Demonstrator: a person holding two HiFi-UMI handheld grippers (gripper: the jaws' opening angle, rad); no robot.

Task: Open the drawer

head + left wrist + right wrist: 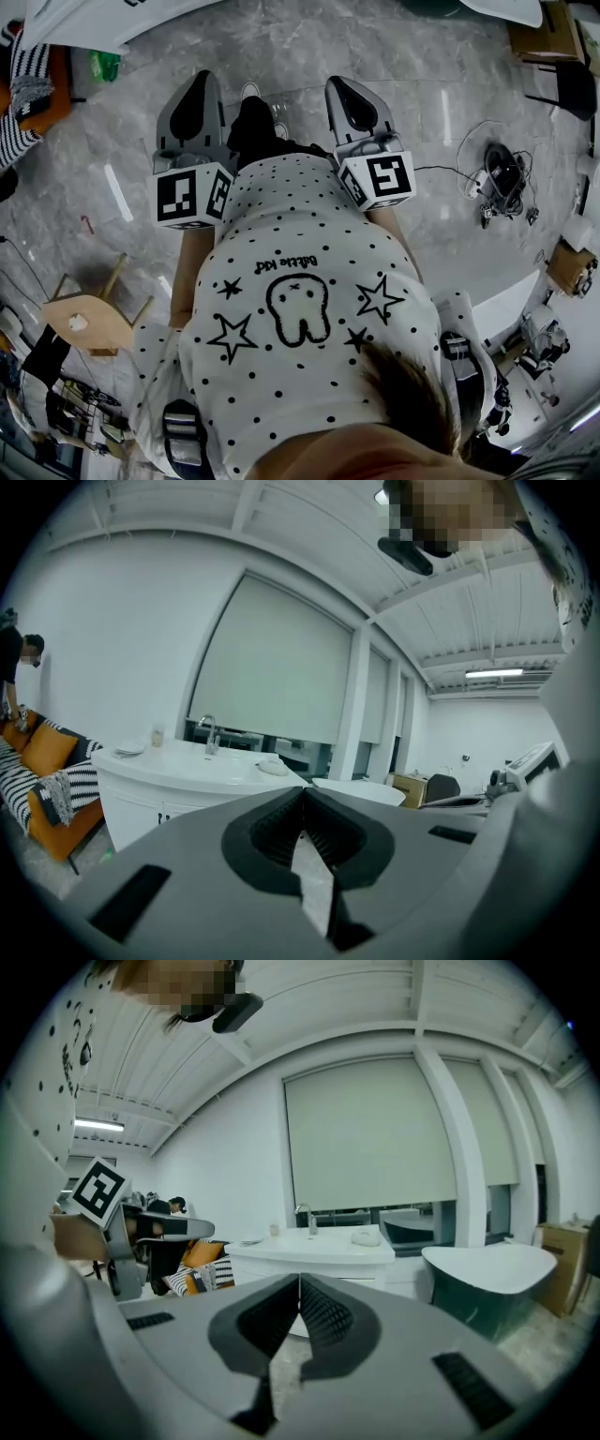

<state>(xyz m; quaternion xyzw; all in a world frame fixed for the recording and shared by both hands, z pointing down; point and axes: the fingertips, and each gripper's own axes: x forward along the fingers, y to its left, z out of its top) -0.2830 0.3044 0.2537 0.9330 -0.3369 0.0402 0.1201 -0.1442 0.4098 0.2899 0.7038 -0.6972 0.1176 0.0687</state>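
Only the white sink cabinet (141,797) shows, well ahead, its long top running left to right and its front facing the cameras; the drawer on it is too small to make out. Left hand-held gripper (302,791) and right hand-held gripper (299,1279) are both clenched on nothing, held side by side and pointing toward it.

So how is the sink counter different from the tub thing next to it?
The sink counter is white all over, but the tub has a dark green side. The sink counter has a tap and a few small things on it, while the tub's top looks bare. Both have white tops with rounded edges.
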